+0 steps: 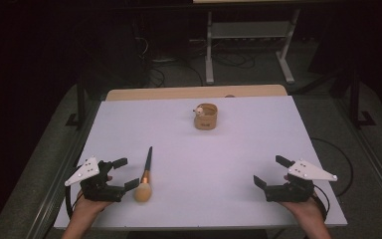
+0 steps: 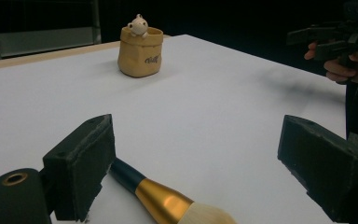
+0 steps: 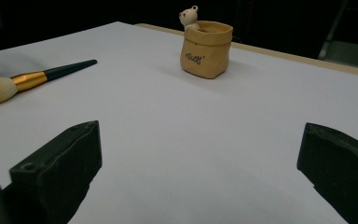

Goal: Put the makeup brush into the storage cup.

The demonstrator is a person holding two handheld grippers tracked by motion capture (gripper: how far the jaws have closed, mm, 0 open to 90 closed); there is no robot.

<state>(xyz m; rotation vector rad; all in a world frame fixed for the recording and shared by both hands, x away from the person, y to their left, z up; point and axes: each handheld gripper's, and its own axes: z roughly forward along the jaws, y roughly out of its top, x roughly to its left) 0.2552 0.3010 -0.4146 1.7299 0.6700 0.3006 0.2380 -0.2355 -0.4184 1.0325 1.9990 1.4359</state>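
A makeup brush point(image 1: 145, 177) is seen lying flat on the white bench point(image 1: 199, 149), near its front left part. Its fluffy pale head points toward the person, its gold ferrule sits behind the head, and its dark handle points away toward the far edge.

The left claw point(image 1: 124, 174) is held low at the front left corner of the bench, just beside the brush. Its jaws are spread wide and nothing is gripped between them. In the left gripper view the brush point(image 2: 168, 200) is seen lying between the jaws, close to the left one; whether it touches that jaw cannot be told.

The right claw point(image 1: 271, 172) is held at the front right of the bench, well apart from the brush. Its jaws are likewise spread wide and nothing is held; bare bench is seen between them.

A small tan pot point(image 1: 205, 117) with a bear figure on its rim is seen standing upright toward the far middle of the bench, well apart from both claws.
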